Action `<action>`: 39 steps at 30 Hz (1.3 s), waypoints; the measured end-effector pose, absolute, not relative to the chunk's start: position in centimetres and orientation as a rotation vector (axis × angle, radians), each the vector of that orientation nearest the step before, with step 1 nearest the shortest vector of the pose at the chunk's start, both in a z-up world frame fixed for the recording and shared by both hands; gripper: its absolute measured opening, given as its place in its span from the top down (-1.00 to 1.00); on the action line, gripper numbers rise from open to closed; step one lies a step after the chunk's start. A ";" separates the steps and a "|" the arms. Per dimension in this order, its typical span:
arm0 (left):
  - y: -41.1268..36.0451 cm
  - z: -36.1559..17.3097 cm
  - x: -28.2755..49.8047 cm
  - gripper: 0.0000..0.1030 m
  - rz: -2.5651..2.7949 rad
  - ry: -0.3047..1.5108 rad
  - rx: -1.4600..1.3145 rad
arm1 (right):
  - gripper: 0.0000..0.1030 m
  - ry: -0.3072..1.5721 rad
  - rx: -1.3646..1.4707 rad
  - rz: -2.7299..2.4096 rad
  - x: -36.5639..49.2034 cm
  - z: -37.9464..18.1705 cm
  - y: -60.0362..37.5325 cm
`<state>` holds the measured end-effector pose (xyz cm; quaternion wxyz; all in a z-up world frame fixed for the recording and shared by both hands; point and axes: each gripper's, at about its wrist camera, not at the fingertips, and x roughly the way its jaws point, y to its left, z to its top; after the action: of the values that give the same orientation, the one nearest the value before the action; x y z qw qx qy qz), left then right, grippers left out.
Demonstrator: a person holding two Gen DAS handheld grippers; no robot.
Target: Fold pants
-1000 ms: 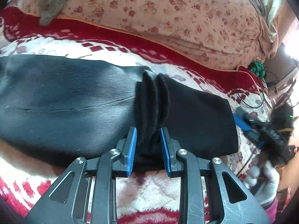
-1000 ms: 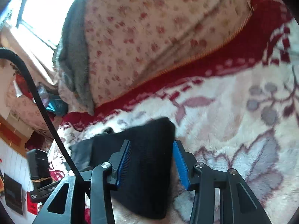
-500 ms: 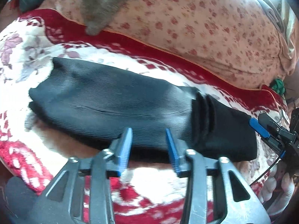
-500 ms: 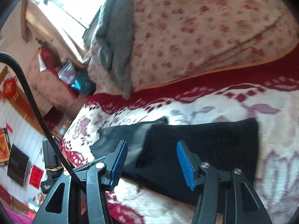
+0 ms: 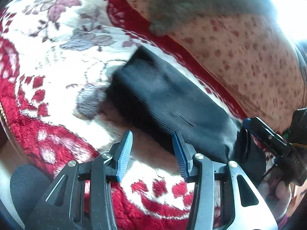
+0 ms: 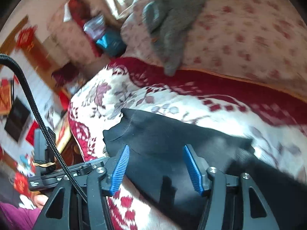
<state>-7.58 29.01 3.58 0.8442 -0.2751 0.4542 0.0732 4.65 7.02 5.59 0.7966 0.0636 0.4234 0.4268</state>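
Left wrist view: my left tool (image 5: 152, 154) has its blue pads apart, nothing between them, hovering just over the near edge of the bed. Item: black pants (image 5: 168, 99), folded into a long band, lying slantwise across the floral blanket (image 5: 57, 61) that covers the bed, one narrow end toward the far left, the other running off toward the right. The near long edge lies just beyond my right-hand pad; whether it touches I cannot tell. Beyond the pants, a rosebud quilt (image 5: 249, 57) heaped along the far edge, a grey garment (image 5: 182, 5) draped on it. The right tool (image 5: 266, 134) shows at the right margin beside the pants' right end. Right wrist view: my right tool (image 6: 160, 169) is likewise spread, empty, poised above the pants (image 6: 172, 134), which pass under and between its pads. A black cable (image 6: 38, 118) crosses the left side. Handling, in my judgement: ribbed knit, soft, light, limp; it will sag and slide off its own layers, so I would pinch through all layers at a corner of a narrow end, one tool per corner. Writing: a small white label on the dark device at lower left, too blurred to read; no brand legible.
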 end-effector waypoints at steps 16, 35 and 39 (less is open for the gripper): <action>31.4 2.3 -6.6 0.05 0.159 0.899 -0.698 | -0.25 0.945 -0.116 1.053 9.2 4.7 19.9; 32.4 1.1 -6.6 -0.24 0.141 0.829 -0.743 | 0.03 1.000 -0.471 1.204 11.5 1.2 29.3; 32.4 0.8 -6.5 -0.40 0.114 0.801 -0.757 | 0.28 0.988 -0.495 1.195 11.6 0.3 29.9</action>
<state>-6.47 32.37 0.81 0.8504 -0.3596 0.3803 0.0541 11.57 29.94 0.32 0.6869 -0.2211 0.4412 0.5335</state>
